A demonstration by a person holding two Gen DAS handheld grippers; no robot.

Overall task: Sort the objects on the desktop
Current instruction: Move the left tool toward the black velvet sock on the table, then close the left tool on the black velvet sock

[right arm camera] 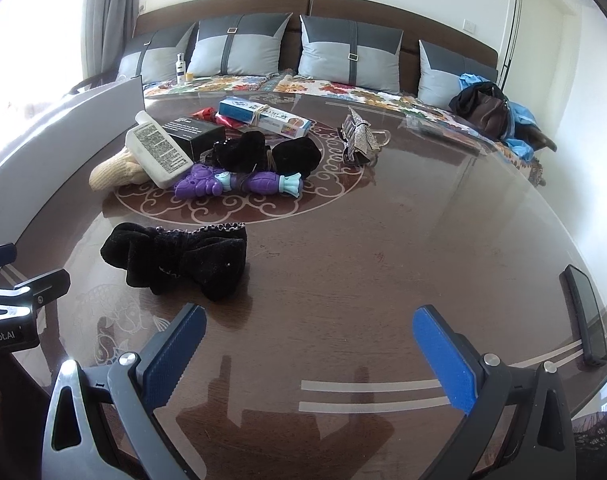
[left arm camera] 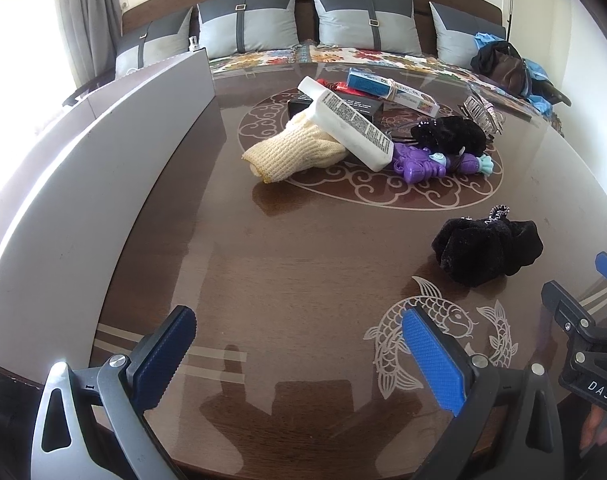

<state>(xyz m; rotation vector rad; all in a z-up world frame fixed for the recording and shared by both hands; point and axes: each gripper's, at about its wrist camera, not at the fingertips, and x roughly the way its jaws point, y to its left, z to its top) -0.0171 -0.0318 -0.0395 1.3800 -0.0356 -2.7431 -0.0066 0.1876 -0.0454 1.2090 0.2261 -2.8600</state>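
Both the left gripper (left arm camera: 299,356) and right gripper (right arm camera: 309,352) stood spread wide and empty above the table (right arm camera: 383,260), ready to pick. The black velvet bow (right arm camera: 175,260) lay ahead-left of the right gripper; the cluttered pile (right arm camera: 223,152) lay farther ahead, unsorted.

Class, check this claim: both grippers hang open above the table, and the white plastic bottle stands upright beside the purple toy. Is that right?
One detail is wrong. Both the left gripper and right gripper do have their jaws open, but the white plastic bottle lies tilted across the cream knitted glove, its lower end by the purple toy. The left wrist view shows it.
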